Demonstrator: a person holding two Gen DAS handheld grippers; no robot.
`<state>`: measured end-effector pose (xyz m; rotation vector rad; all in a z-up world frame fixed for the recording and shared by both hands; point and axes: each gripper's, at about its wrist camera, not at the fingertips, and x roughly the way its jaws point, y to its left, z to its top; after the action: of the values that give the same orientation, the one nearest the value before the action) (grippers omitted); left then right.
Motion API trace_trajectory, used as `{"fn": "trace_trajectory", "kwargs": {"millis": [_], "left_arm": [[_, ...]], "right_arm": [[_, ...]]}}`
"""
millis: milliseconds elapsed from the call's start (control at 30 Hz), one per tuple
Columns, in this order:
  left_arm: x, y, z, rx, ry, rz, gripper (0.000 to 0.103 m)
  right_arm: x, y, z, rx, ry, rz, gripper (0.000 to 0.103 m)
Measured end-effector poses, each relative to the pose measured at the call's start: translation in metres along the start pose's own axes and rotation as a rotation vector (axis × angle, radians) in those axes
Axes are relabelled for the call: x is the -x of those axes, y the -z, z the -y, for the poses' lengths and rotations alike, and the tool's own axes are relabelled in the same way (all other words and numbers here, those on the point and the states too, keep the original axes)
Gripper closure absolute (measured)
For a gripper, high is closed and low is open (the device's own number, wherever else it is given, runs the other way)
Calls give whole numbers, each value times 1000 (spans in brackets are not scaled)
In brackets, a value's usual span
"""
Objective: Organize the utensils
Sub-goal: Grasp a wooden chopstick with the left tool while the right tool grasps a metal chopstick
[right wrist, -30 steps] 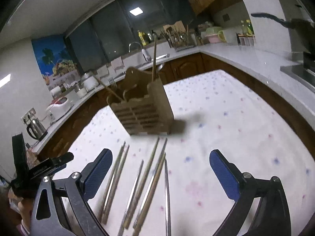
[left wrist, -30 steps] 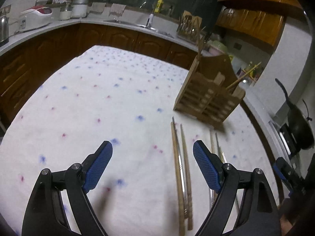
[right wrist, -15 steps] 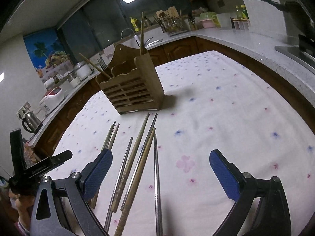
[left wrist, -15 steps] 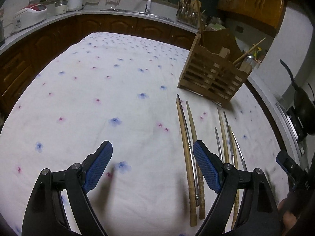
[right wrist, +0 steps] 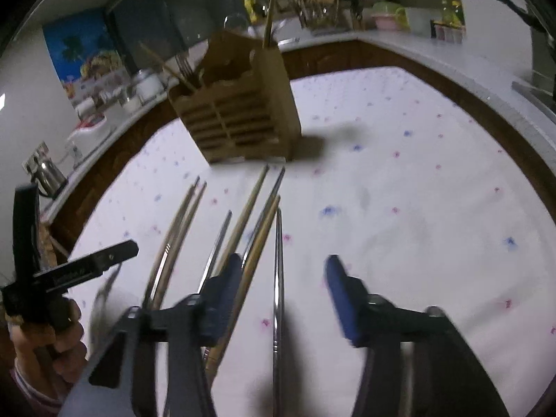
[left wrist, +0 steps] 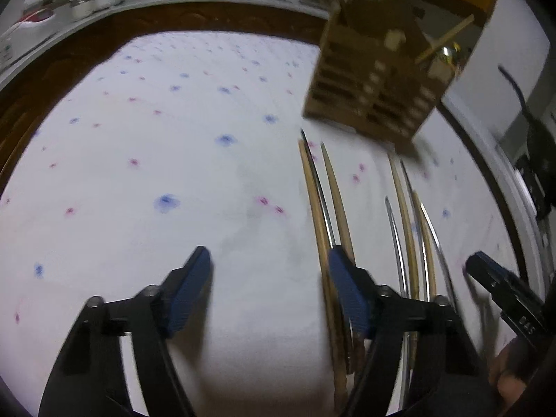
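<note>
Both grippers lowered toward the chopsticks [right wrist: 243, 229] lying in a row on the bench [left wrist: 139, 173], in front of the holder [right wrist: 236, 118]. Right gripper [right wrist: 281, 295]: jaws just narrowed, straddling one metal chopstick [right wrist: 278, 278], not yet clenched. Left gripper [left wrist: 269, 292]: jaws just narrowed, nothing between them (leftmost sticks beside the right-hand pad). Pickup imminent.

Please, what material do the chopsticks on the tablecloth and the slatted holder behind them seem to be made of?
The tan chopsticks look like wood or bamboo: matte, light brown. The thin grey chopsticks look like metal, probably steel: they shine and reflect light. The slatted holder looks like unpainted wood, brown and dull. The tablecloth seems soft white fabric with printed flowers.
</note>
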<state>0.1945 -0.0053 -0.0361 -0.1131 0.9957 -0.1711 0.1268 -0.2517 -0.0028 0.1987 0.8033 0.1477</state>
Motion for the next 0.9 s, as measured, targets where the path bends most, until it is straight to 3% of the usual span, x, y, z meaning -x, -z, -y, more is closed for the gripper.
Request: {"fn": "trace_trajectory", "kwargs": {"millis": [33,67,400,633,900], "left_arm": [[-4,0,2,-9,2,-16,48],[-8,1,5,-24,-7,-23,49],[-11,-10,14,-54,52,-40,52],[-21,-19,24,-113,-1,-37,54],[-41,-50,20,-127,-28,-41,58]], "right_arm": [[-4,1,0,8,3,-17,63],[-7,2,-1,13,5,-29,65],[-24,6,2,26,17,-84,77],[-31,0,-1,51,30,-86,80],[-48,-19,0,80,56,-103,89]]}}
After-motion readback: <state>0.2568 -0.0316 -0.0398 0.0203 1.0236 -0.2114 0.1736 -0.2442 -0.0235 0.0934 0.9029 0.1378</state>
